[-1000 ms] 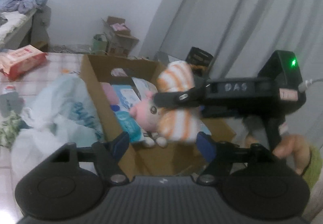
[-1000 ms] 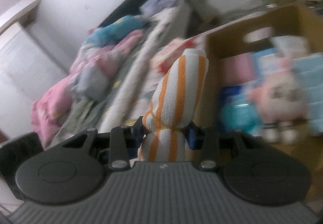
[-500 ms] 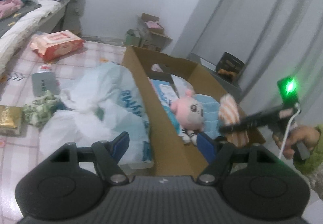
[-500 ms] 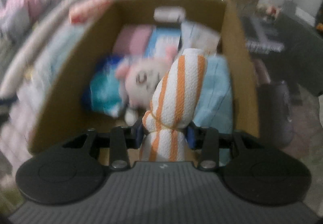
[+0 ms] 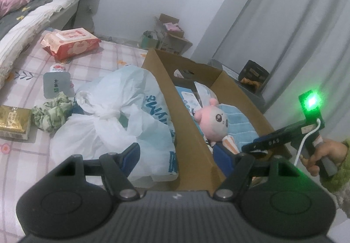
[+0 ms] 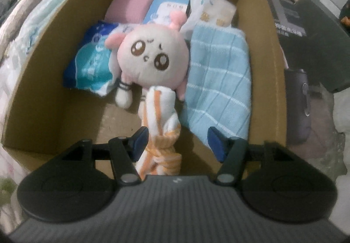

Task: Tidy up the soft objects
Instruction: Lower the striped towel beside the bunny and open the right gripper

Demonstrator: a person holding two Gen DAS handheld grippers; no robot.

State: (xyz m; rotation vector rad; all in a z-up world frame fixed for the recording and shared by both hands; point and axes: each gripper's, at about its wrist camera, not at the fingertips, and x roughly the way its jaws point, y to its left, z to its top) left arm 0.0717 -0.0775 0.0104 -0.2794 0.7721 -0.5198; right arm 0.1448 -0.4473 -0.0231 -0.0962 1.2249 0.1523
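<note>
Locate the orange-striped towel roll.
Right wrist view: orange-striped towel roll inside the cardboard box, below the pink plush, left of the blue towel.

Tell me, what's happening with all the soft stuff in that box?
A person is tidying soft things into a cardboard box. The right hand-held gripper has just been opening its jaws over the box, letting go of an orange-striped rolled cloth; the cloth sits between the fingers, leaning against a pink plush toy. A blue towel lies beside them. The left hand-held gripper is open and empty, next to a white plastic bag outside the box.
</note>
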